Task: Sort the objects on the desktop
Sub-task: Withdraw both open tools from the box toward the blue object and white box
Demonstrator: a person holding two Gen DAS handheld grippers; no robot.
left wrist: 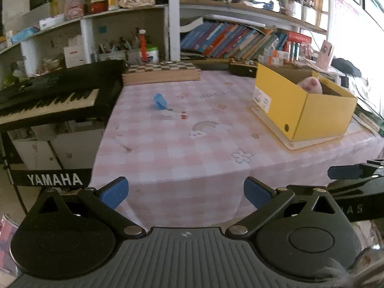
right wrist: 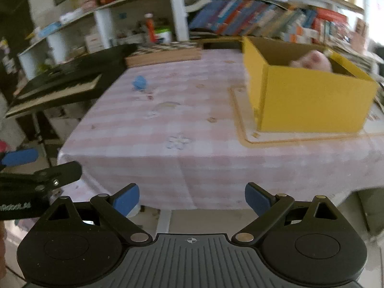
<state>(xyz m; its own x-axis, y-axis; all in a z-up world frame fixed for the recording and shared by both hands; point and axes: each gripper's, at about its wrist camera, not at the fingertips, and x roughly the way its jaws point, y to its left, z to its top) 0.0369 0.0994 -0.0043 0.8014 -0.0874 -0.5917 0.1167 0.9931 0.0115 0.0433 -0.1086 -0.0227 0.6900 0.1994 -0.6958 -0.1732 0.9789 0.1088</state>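
Observation:
A small blue object lies on the pink checked tablecloth toward the far left; it also shows blurred in the right wrist view. A tiny red piece lies just in front of it. A yellow open box stands at the right on a flat board, with a pink plush toy inside; the box and toy show in the right wrist view too. My left gripper is open and empty at the table's near edge. My right gripper is open and empty, below the near edge.
A Yamaha keyboard stands left of the table. A chessboard box lies at the table's back edge. Bookshelves with books and clutter fill the back. The right gripper's finger enters the left wrist view at the right.

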